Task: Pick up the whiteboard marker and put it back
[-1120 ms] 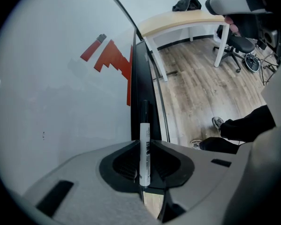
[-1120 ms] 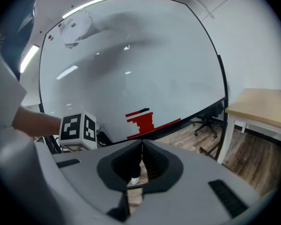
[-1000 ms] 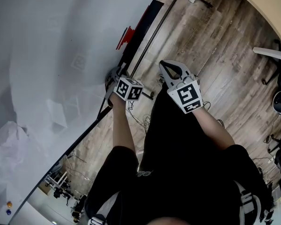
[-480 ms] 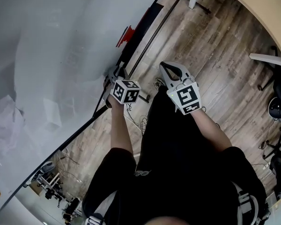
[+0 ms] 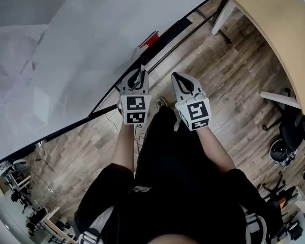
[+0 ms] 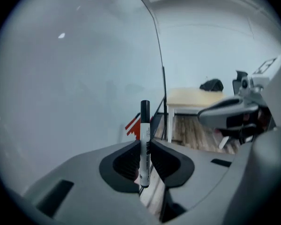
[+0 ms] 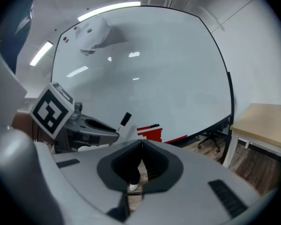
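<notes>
Right now, my left gripper is squeezing the whiteboard marker. The marker stands up straight between the jaws, with its black cap on top. Next to it, my right gripper is closed tight with nothing in it. Both point toward the whiteboard. A red thing sits at the board's bottom edge. Down below is the wooden floor.

black-capped white marker, grey left tongs, tan table, brown plank floor
</notes>
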### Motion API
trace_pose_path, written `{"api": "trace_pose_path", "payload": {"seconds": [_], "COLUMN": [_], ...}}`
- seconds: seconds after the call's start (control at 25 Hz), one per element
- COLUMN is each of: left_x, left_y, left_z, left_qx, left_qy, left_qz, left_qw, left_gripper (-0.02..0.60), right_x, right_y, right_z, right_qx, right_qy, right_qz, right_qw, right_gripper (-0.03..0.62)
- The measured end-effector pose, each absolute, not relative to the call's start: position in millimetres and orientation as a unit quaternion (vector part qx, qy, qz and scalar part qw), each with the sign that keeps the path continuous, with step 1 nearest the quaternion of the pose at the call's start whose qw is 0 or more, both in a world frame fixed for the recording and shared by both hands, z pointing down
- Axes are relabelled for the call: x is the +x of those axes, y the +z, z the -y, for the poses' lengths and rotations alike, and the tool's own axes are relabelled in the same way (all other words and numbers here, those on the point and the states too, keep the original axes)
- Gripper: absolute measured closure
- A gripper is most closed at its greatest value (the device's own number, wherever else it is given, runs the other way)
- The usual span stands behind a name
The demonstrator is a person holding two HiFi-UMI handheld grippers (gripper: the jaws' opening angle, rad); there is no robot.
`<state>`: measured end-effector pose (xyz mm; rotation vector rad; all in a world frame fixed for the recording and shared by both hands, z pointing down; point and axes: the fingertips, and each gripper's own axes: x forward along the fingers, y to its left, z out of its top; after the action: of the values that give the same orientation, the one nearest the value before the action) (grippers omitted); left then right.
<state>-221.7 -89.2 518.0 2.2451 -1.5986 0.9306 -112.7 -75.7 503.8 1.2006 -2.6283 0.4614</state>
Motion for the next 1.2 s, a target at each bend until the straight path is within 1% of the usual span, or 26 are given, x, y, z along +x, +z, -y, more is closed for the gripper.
{"api": "trace_pose_path", "payload": {"seconds": [0.12,0.32,0.56,0.84,1.04,1.2], "left_x": [-214,-221,-246,-258,-254,-237], "left_y": [488,464,454,447,438,433], "left_z": [78,60,66,65,63,57], "left_qx": [0.78,0.778,0.776,0.786,0.8,0.797], "left_qy": [0.23,0.159,0.138,0.115,0.107,0.103], "left_qz": [0.571,0.599,0.609,0.601,0.586,0.591], "left_qw": [0.116,0.106,0.087,0.084,0.079,0.077], "left_gripper": [0.514,0.514,0.515,0.514,0.514,0.514], "right_x": [-126,-152,-180,-194,-190,-169], "right_y": [492,472,463,457,447,441], "right_z": [74,76,78,79,76,73], "right_qx": [0.398,0.381,0.381,0.404,0.417,0.418], "right_qy": [0.147,0.124,0.108,0.095,0.087,0.084], "right_qz": [0.9,0.911,0.913,0.904,0.898,0.899], "right_qw": [0.1,0.092,0.095,0.105,0.105,0.102], "right_gripper": [0.592,0.592,0.592,0.592,0.592,0.592]}}
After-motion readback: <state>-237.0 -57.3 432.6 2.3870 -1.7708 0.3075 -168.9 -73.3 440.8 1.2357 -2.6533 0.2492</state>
